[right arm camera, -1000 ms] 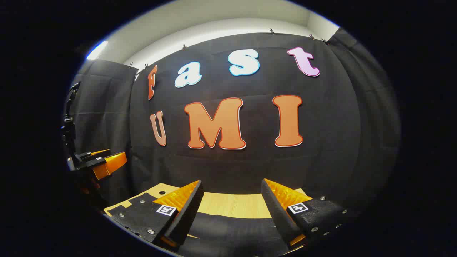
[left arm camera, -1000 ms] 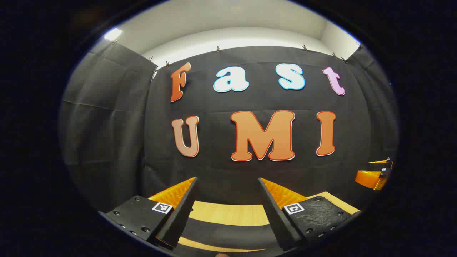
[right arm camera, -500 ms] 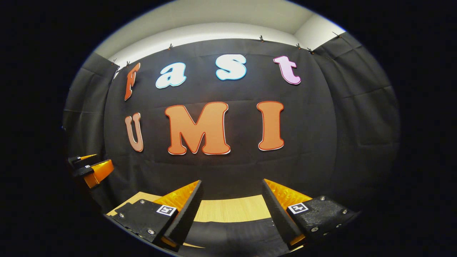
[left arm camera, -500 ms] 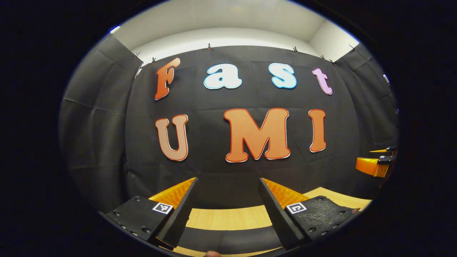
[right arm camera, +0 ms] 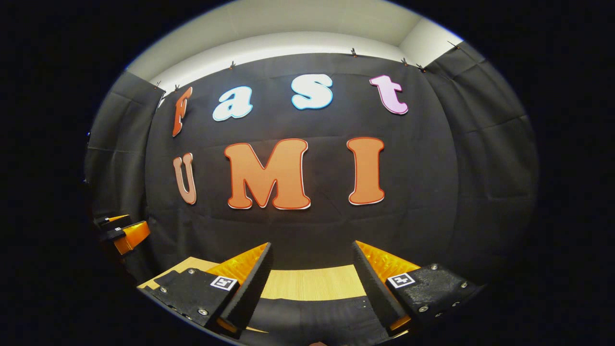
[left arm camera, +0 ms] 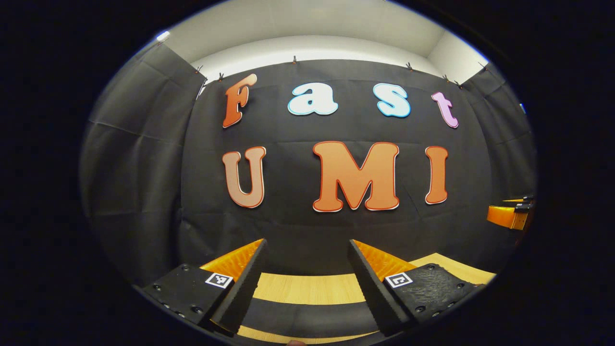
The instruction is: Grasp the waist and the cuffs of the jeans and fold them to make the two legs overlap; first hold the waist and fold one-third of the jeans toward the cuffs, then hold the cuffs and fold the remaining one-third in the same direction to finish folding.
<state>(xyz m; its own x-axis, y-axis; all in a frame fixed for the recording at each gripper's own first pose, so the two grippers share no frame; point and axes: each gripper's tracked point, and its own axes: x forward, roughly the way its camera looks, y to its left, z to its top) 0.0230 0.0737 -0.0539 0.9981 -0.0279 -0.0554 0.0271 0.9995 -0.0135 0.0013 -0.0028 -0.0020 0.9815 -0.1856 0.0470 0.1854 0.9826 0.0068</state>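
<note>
Wooden table (left arm camera: pixel 307 288) under dark jeans (right arm camera: pixel 312 319) | left gripper (left arm camera: pixel 306 283), right gripper (right arm camera: pixel 312 283) both gaping, empty | jeans lie below, both equally near

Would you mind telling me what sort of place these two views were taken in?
Most likely a small recording booth: black cloth is clipped up as walls beneath a white ceiling, and a wooden table stands before it with a dark garment, probably the jeans, on it.
</note>
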